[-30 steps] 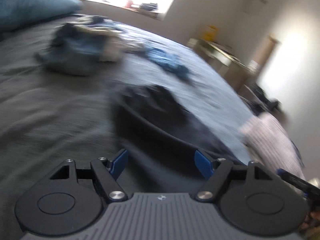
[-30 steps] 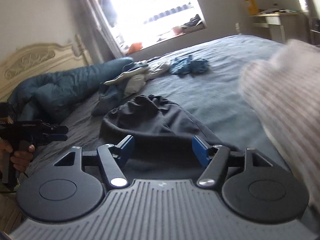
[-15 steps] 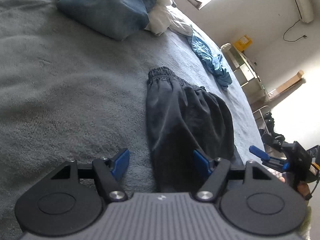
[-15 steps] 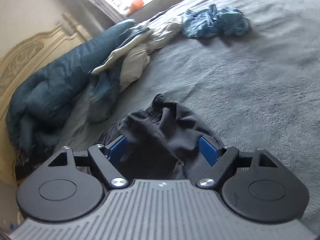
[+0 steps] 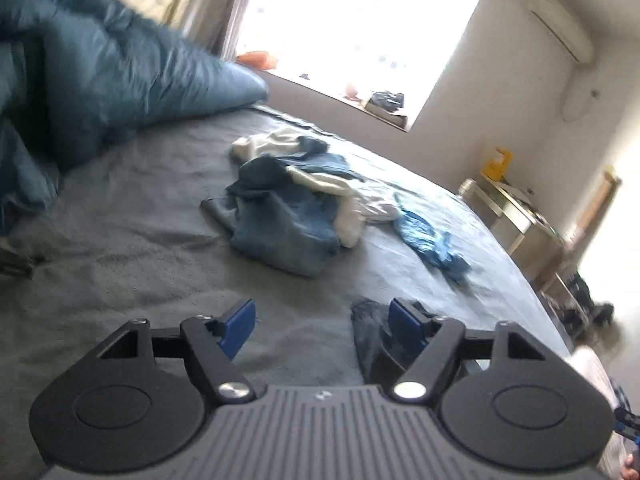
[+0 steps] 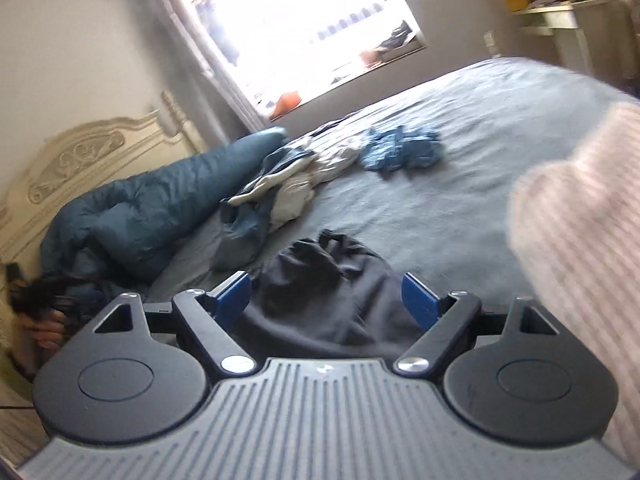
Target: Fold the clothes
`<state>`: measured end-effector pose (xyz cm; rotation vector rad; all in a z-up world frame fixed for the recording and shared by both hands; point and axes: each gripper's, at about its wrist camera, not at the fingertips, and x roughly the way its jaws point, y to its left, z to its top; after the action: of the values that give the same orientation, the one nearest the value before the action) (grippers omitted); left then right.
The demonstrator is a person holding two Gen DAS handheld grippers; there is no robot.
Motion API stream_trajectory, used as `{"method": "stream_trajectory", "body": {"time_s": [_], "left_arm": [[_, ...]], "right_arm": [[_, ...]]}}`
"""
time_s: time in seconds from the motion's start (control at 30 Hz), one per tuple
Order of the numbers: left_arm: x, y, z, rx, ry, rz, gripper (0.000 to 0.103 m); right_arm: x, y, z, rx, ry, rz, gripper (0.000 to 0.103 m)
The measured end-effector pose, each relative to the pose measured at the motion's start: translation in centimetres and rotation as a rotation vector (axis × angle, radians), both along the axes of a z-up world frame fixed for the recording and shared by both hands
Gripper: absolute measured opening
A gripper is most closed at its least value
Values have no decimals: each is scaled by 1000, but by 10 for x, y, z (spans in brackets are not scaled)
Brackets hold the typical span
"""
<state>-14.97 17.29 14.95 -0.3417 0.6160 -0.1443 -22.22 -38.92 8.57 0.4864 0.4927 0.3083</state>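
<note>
Across the lower half of both wrist views spreads a grey bed; at lower centre of the right view the right gripper stands released, its jaws opening, with the dark shorts lying crumpled on the bed between and beyond the blue pads, which do not press on the cloth; at lower centre of the left view the left gripper is likewise released, jaws opening, bare bed between its pads; the shorts show there only as a dark fold at the right pad, and contact cannot be told; mid-frame, a heap of blue and white clothes, with a lighter blue garment just to its right; upper left, a teal duvet; top centre, a bright window; at right edge of the right view, a blurred pale ribbed sleeve; at left edge, a hand holding the other, blurred gripper
</note>
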Motion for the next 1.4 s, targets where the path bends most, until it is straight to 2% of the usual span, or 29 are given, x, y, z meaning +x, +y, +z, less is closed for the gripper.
{"method": "stream_trajectory", "body": {"time_s": [0.07,0.13,0.2,0.27,0.4,0.5,0.57,0.6,0.67,0.7,0.73,0.77,0.87,1.03,1.2,1.33,1.4], "left_arm": [[-22,-30,-8,42,44,-69,75],[-48,-65,-30,107,96,-147,73],[-77,-97,-60,138,126,-248,71],[-102,-128,-93,95,154,-359,67],[-130,-172,-148,-5,219,-502,56],[-141,-195,-172,11,205,-536,45],[-144,-205,-180,-9,206,-555,37],[-144,-207,-184,-28,213,-564,29],[-150,-208,-188,-58,219,-579,26],[-152,-209,-190,-61,211,-586,25],[-153,-209,-191,-59,202,-595,25],[-154,-210,-193,-58,195,-604,25],[-150,-210,-197,-82,188,-647,25],[-145,-211,-208,-100,207,-698,25],[-137,-201,-217,-175,242,-709,28],[-134,-190,-219,-236,247,-714,31],[-132,-186,-220,-260,256,-709,32]], "right_arm": [[-28,-3,-15,44,12,-37,83],[-50,5,-37,91,34,-31,83],[-70,23,-56,79,60,1,82],[-88,49,-69,3,63,50,80],[-115,117,-89,-287,18,168,73],[-128,156,-101,-454,-37,250,66],[-130,172,-109,-537,-55,276,58],[-129,177,-114,-571,-53,277,56],[-124,185,-124,-629,-37,285,39],[-122,187,-128,-650,-26,285,34],[-119,187,-131,-660,-12,283,21],[-118,187,-132,-658,-2,282,5],[-121,182,-126,-599,-14,260,2],[-121,176,-117,-481,-26,265,2],[-112,185,-129,-489,13,329,2],[-108,186,-139,-461,63,377,8],[-109,178,-139,-397,81,388,16]]}}
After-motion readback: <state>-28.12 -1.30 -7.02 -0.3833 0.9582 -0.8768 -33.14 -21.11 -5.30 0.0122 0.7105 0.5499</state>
